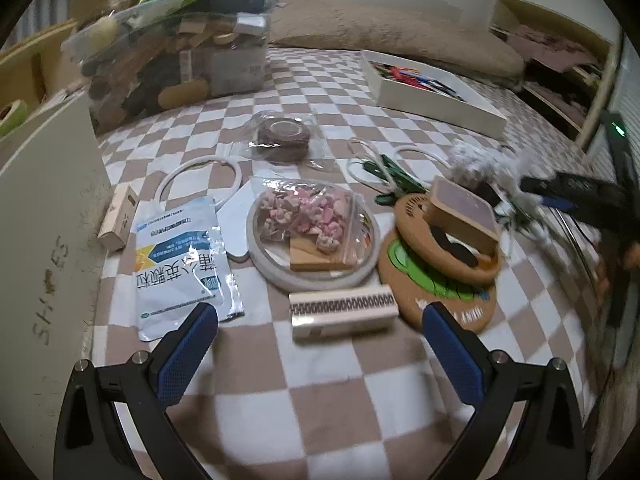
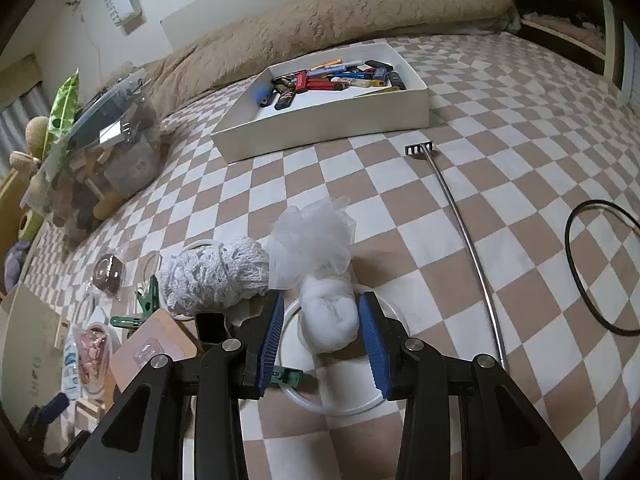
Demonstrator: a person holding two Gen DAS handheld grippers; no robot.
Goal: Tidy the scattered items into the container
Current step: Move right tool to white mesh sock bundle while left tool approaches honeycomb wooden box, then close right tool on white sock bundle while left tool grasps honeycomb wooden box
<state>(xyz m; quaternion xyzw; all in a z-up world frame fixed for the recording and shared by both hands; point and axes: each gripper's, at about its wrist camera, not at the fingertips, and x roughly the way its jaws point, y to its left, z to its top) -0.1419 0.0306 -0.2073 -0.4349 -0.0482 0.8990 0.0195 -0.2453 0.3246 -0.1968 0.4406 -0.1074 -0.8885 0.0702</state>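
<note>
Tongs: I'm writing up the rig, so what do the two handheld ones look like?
Both match: left tongs and right tongs have matte black angular arms with triangular cut-outs, round silver bolt heads, and blue ribbed pads on each finger. No cables, sleeves or markings show.

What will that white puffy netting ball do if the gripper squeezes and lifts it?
The white mesh puff looks gauzy and airy, so it will probably squash between the right gripper pads and weigh almost nothing. Its loose ruffles may flop and snag. It seems unlikely to break or roll far.
</note>
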